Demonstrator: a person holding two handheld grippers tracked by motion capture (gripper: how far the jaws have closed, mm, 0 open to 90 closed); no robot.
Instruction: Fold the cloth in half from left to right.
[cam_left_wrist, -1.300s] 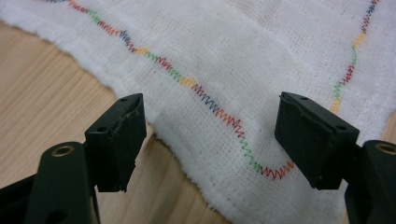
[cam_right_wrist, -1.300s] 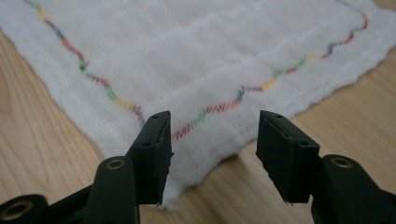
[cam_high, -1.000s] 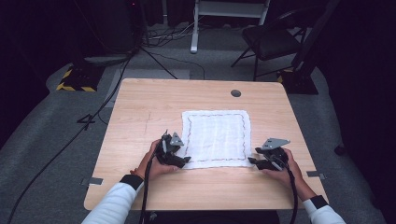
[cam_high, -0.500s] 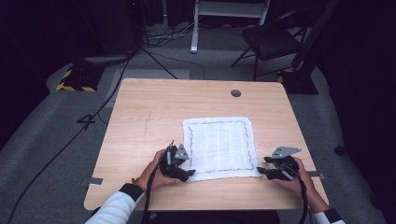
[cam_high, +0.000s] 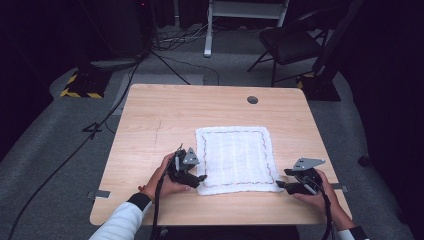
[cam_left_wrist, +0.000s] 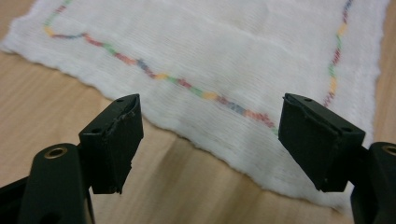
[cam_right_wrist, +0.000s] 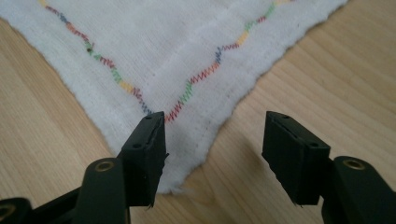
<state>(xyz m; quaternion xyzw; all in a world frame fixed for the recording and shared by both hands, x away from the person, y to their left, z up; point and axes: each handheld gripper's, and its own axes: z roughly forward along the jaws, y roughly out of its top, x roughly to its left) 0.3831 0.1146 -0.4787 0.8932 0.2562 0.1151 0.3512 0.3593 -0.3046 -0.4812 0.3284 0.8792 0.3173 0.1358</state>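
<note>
Cloth (cam_high: 235, 159) lies flat near the table's (cam_high: 150, 120) front edge; both grippers (cam_high: 192, 176) (cam_high: 286, 181), jaws released, could miss or bunch its corners

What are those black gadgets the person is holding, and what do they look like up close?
Each hand carries a black gripper: left gripper, right gripper. Both bear a grey three-cornered plate, two blocky black jaws with brass-coloured pivot rivets, and a trailing black cable. The left arm wears a white sleeve with a dark cuff.

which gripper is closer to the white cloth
Left. The left gripper sits at the white cloth's near left corner, jaws over its edge; the right gripper is just off its near right corner.
</note>
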